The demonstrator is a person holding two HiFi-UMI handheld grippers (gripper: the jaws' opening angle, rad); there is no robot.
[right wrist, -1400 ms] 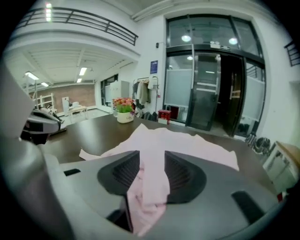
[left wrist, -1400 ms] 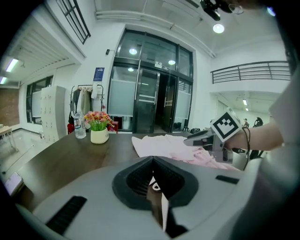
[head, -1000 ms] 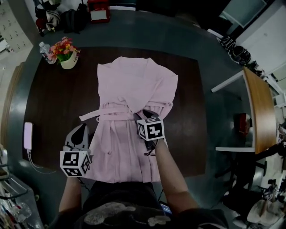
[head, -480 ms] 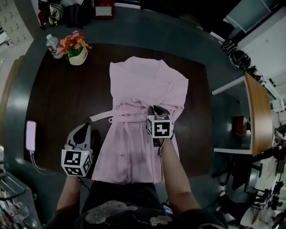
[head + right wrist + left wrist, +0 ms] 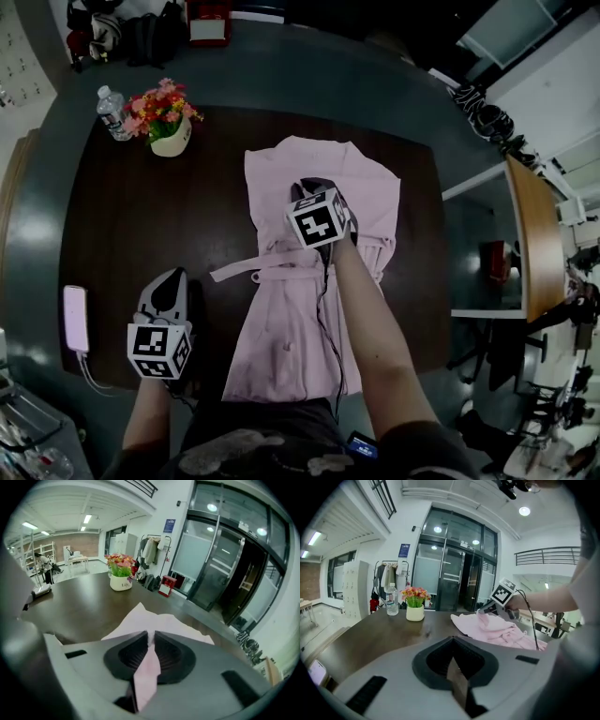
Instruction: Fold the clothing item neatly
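Table (image 5: 112,234): bears everything listed below; a side table (image 5: 539,234) stands well apart to its right.
Robe (image 5: 281,323): lies down the table's middle, from the near edge toward the far one.
Belt (image 5: 234,271): sticks out to the robe's left.
Flowers (image 5: 169,127): at the table's far left corner.
Bottle (image 5: 111,111): just left of the flowers.
Phone (image 5: 75,319): at the table's left edge, well apart from the robe.
Left gripper (image 5: 172,278): over bare table, just left of the robe's near half.
Right gripper (image 5: 303,187): over the robe's far half, jaws just closed on a fold of it.

left tongs (image 5: 171,278) closed, right tongs (image 5: 310,186) gripping garment (image 5: 291,319)
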